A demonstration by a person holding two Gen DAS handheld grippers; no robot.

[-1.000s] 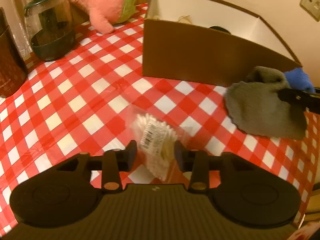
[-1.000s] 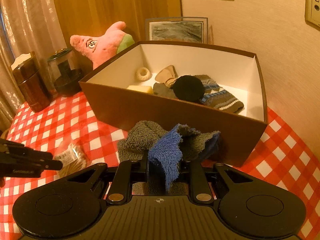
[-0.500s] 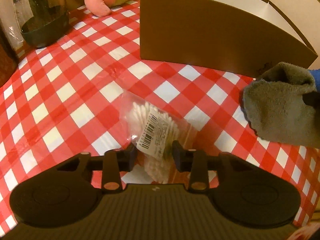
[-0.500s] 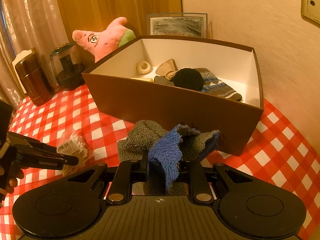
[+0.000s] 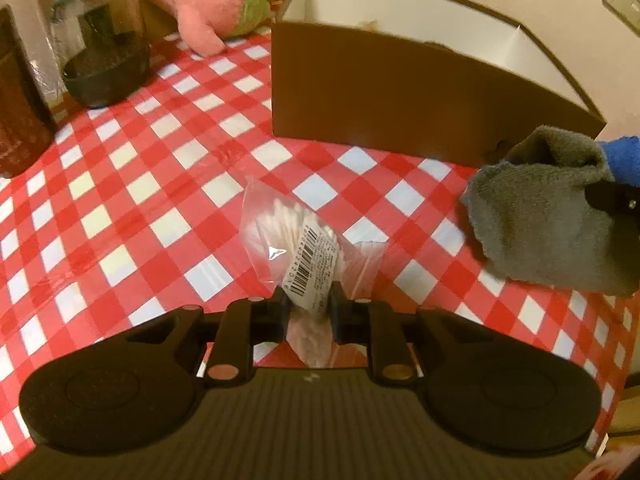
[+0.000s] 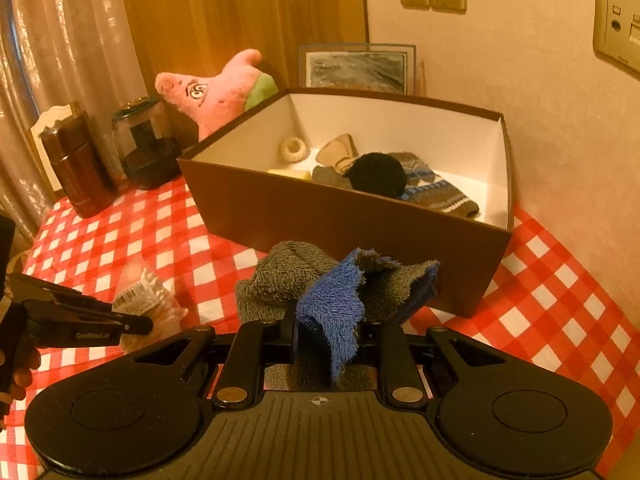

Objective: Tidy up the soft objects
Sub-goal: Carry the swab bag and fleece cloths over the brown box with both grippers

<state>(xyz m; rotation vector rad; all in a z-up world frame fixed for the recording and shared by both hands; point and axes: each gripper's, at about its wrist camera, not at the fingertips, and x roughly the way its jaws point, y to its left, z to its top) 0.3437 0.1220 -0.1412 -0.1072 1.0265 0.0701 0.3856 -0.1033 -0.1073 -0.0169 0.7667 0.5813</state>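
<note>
A clear bag of cotton swabs (image 5: 288, 232) lies on the red-checked tablecloth (image 5: 132, 208). My left gripper (image 5: 310, 312) is closing on it, and its pads pinch the bag's near end by the barcode label. The right wrist view shows the same bag (image 6: 144, 300) with the left gripper (image 6: 136, 326) over it. My right gripper (image 6: 328, 328) is shut on a grey and blue towel (image 6: 320, 284), held just before the brown box (image 6: 340, 220). The towel (image 5: 536, 216) hangs at the right of the left wrist view.
The open box, white inside, holds a black pom-pom (image 6: 376, 172), a striped knit piece (image 6: 436, 196) and small beige items. A pink plush star (image 6: 216, 92), a glass jar (image 6: 144, 148) and a brown canister (image 6: 76, 168) stand at the back left. The wall is close behind.
The left jaws have narrowed from wide apart to pinching the bag, which now stands crumpled between them. The right gripper and its towel have stayed put.
</note>
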